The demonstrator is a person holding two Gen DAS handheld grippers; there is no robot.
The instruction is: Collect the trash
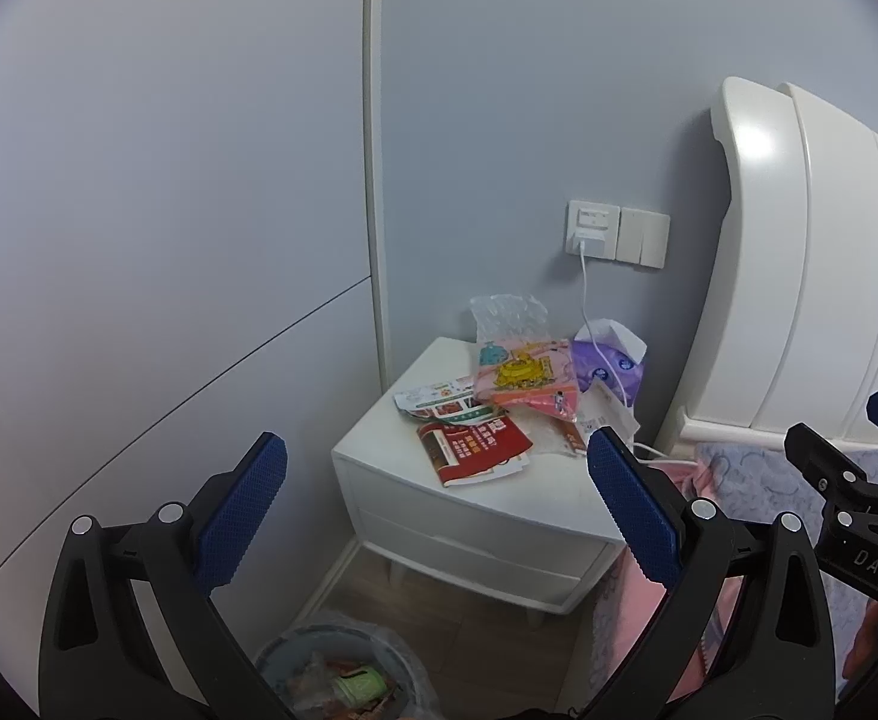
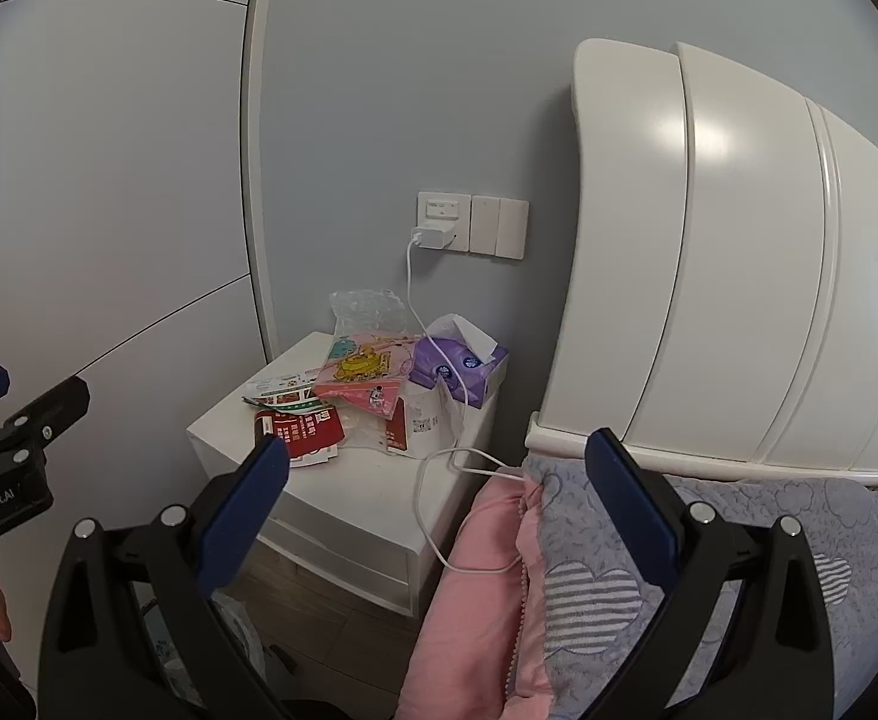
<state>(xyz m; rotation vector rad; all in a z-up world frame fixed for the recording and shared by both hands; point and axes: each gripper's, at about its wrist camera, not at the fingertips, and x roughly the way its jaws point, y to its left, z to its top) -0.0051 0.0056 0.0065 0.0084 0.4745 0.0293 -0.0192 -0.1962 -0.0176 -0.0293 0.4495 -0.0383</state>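
1. Grey trash bin [image 1: 343,669] on the wood floor, below the nightstand's front-left corner; lined with a clear bag, holds a green cup-like item and brownish wrappers.
2. White nightstand [image 2: 373,498] stands in the corner between the closet panels and the bed headboard [image 2: 709,252]; two drawers, short legs.
3. Trash on the nightstand top, toward the back and left edge: red packet [image 1: 475,450], white-green wrapper [image 1: 439,399], pink cartoon bag [image 1: 526,378], clear bubble wrap [image 1: 508,315] standing at the back edge. Exact count unclear, the pieces overlap.
4. One purple tissue box [image 2: 460,366] at the back-right corner, tissue sticking up.
5. One white charger [image 2: 433,237] in the wall socket; its cable [image 2: 433,516] runs over the tissue box and off the right edge onto the bedding.
6. Pink and blue blankets [image 2: 607,546] on the bed, beside the nightstand.
7. Left gripper [image 1: 436,504]: jaws spread wide, nothing in them, short of the nightstand.
8. Right gripper [image 2: 439,498]: jaws spread wide, nothing held.
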